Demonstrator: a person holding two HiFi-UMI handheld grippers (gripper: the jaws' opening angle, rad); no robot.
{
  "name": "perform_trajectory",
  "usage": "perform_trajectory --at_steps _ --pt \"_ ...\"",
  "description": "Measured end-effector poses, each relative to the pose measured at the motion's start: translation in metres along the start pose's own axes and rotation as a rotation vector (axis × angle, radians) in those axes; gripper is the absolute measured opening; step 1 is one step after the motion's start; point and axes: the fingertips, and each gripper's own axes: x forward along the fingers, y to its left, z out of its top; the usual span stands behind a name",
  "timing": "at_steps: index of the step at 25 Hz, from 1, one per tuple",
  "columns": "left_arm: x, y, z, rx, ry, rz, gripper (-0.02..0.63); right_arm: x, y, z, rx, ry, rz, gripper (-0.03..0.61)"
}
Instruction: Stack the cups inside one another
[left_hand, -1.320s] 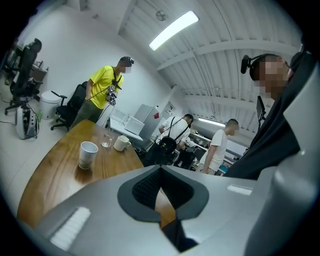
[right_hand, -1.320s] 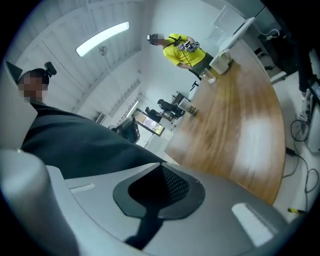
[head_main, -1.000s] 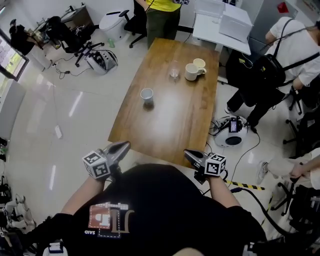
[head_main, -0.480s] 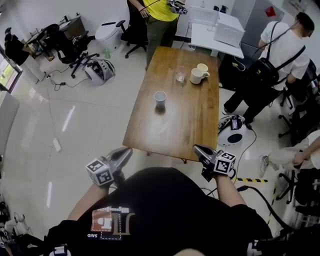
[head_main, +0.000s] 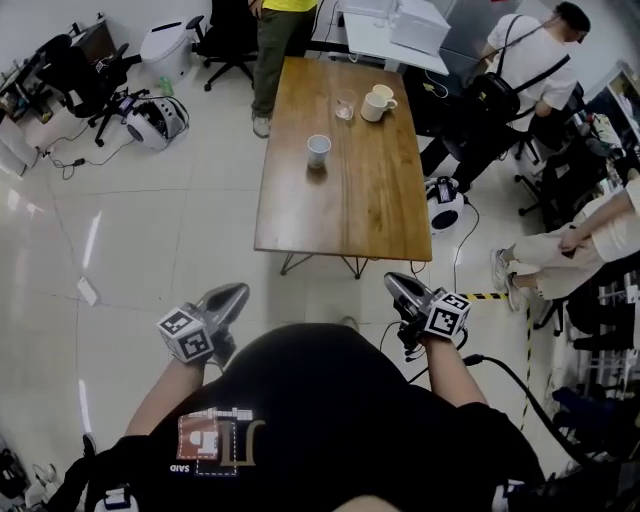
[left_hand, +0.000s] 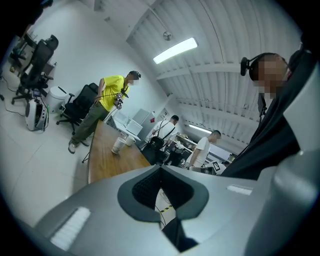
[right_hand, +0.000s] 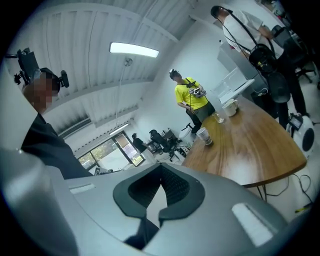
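A white paper cup (head_main: 318, 150) stands alone near the middle of the wooden table (head_main: 350, 215). Further back stand a clear glass (head_main: 345, 108) and two pale mugs (head_main: 377, 103) close together. My left gripper (head_main: 236, 295) and right gripper (head_main: 392, 285) hover over the floor close to my body, well short of the table's near edge. Both are shut with nothing between the jaws. The left gripper view shows the paper cup (left_hand: 117, 145) far ahead on the table (left_hand: 107, 160). In the right gripper view the paper cup (right_hand: 203, 135), glass (right_hand: 219, 118) and mugs (right_hand: 231, 107) are also distant.
A person in a yellow top (head_main: 280, 25) stands at the table's far end, and another with a black backpack (head_main: 505, 75) beside its right side. A seated person (head_main: 590, 235) is at the right. A white device (head_main: 443, 205) and striped cable cover (head_main: 492, 296) lie on the floor.
The table has drawn away from me: its near edge was right at the grippers, and bare floor now lies between. Both grippers stay shut and empty near my body.
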Motion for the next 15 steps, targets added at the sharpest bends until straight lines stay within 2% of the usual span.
perform_trajectory --at_steps 7,11,15 --pt "0.003 -0.046 -0.012 0.008 -0.014 -0.077 0.002 -0.062 0.015 0.002 -0.001 -0.057 -0.072 0.014" --pt "0.005 -0.070 -0.029 0.028 -0.006 -0.088 0.002 -0.086 0.020 -0.003 -0.024 -0.062 -0.053 0.014" --pt "0.028 -0.119 -0.053 0.038 0.012 -0.073 0.002 -0.134 0.015 -0.012 -0.034 -0.048 -0.019 0.014"
